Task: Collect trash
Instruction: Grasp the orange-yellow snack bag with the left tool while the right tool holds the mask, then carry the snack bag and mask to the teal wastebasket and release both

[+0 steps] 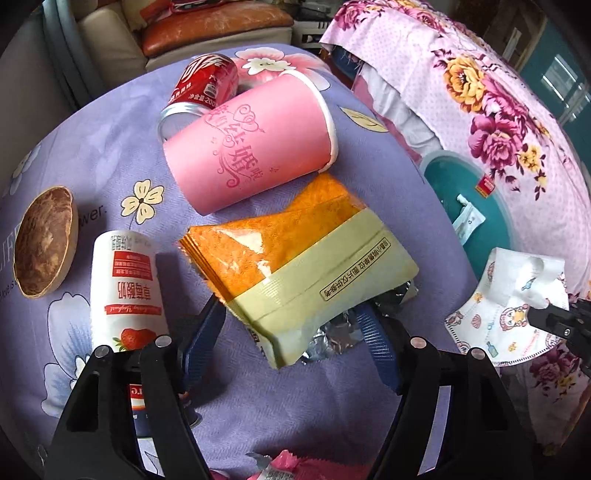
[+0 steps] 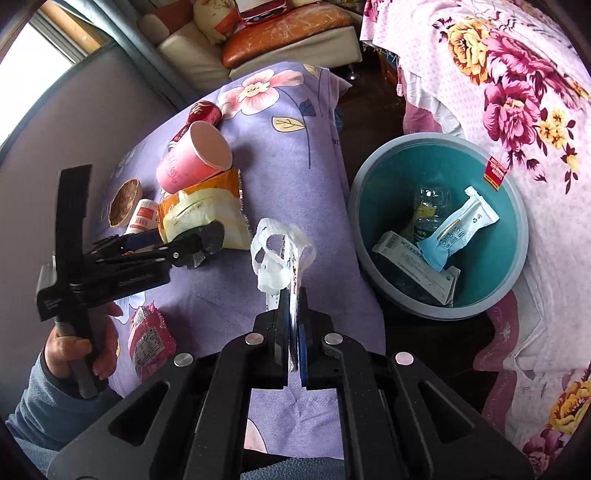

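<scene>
Right hand-held gripper point(image 2: 293, 314) clamps mask point(image 2: 280, 251) | left hand-held gripper point(image 1: 288, 325) wide around snack bag point(image 1: 295, 266) | advise: release mask squarely above bin point(image 2: 517, 236).

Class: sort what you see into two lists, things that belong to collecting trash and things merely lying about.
Job:
snack bag
pink cup
red can
yogurt bottle
face mask, held in right gripper
bin

Lying about:
sofa cushion
floral pink cloth

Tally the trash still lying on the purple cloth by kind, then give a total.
Cans: 1, red can
Cups: 1, pink cup
Bottles: 1, yogurt bottle
Wrappers: 2, orange bag, pink wrapper
Round brown lid: 1
Total: 6
</scene>
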